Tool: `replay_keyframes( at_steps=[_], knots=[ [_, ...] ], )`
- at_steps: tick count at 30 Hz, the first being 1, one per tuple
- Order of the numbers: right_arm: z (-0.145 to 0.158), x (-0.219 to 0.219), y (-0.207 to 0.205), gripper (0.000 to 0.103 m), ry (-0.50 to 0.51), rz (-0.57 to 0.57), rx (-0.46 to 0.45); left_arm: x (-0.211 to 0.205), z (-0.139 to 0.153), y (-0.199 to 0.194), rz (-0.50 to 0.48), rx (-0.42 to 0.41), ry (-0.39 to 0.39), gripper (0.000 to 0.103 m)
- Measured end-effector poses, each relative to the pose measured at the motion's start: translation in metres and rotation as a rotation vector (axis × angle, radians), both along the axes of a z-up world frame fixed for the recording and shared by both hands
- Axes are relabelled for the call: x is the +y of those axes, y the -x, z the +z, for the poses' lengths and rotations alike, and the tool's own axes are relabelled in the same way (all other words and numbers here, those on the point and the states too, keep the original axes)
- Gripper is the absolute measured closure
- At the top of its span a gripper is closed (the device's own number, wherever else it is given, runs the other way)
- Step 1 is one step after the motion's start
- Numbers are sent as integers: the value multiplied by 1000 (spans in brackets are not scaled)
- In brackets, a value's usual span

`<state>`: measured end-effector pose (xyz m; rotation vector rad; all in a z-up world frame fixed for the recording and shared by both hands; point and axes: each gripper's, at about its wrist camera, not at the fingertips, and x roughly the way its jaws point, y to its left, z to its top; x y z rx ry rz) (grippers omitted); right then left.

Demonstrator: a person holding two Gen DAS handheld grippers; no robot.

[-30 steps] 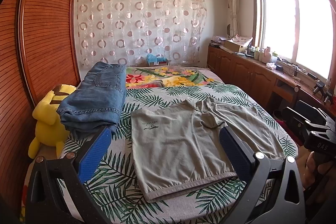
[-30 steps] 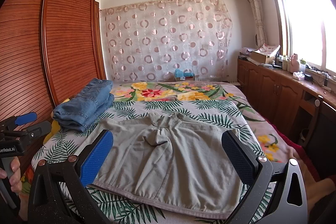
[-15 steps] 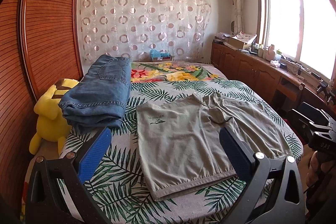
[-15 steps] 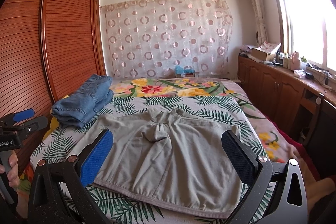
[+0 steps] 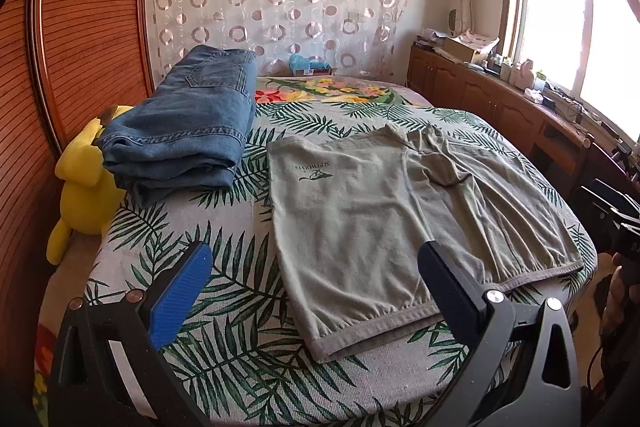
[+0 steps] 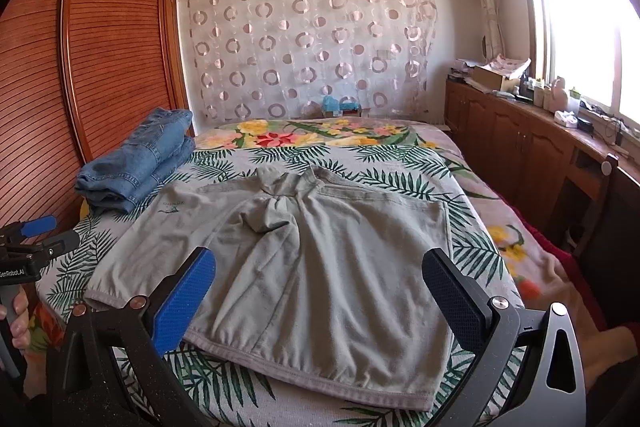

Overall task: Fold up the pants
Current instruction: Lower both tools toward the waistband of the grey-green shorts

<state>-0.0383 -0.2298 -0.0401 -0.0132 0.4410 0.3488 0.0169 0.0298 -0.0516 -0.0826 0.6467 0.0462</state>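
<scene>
Two claws hover over the near edge of a bed (image 5: 224, 227), both spread wide and holding nothing. The left claw (image 5: 308, 279) has one blue pad over the leaf-print cover and its dark finger over the waistband side of the pants (image 5: 384, 211). The right claw (image 6: 320, 291) frames the middle of the same pants (image 6: 328, 247), its fingers apart on either side of the cloth and not touching it.

The pants are grey-green shorts, spread flat near the foot of the bed with the elastic waistband toward the cameras and the legs pointing toward the far wall. A small bunched fold sits at the crotch. A dark logo shows on the left leg.

Just beside the shorts, at the left side of the bed, lies a folded stack of jeans (image 5: 188, 123). A yellow plush toy (image 5: 80, 183) sits wedged between the bed and the wooden wardrobe (image 5: 92, 27). A curtain (image 6: 304, 43) with circle patterns hangs behind the bed, and a wooden cabinet (image 6: 516, 147) runs below the window on the right. In the right wrist view, a hand (image 6: 18, 319) grips the left claw's handle at the left edge.
</scene>
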Motion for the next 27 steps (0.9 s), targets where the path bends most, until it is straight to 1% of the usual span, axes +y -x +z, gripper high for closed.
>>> replay_keyframes(
  at_steps=[7, 13, 14, 16, 18, 19, 21, 25, 27],
  knots=[
    [-5, -2, 1, 0, 19, 11, 27, 6, -19, -1, -11, 47, 16, 0],
    [-13, -6, -1, 0, 47, 27, 74, 12, -34, 0, -18, 89, 33, 0],
    [-14, -6, -1, 0, 53, 30, 83, 13, -35, 1, -19, 93, 36, 1],
    [-17, -7, 0, 0, 62, 36, 101, 14, -39, 2, -30, 103, 49, 6],
    [-19, -9, -2, 0, 68, 40, 117, 16, -43, 3, -42, 114, 66, 15],
    [-20, -8, -3, 0, 74, 41, 123, 17, -45, 4, -46, 120, 71, 17],
    [-22, -9, -1, 0, 88, 42, 132, 18, -48, 6, -63, 129, 91, 30],
    [-20, -11, 5, 1, 109, 63, 157, 18, -50, 8, -87, 134, 123, 44],
    [-20, -11, 7, 1, 122, 70, 171, 18, -51, 9, -102, 135, 138, 53]
  ],
)
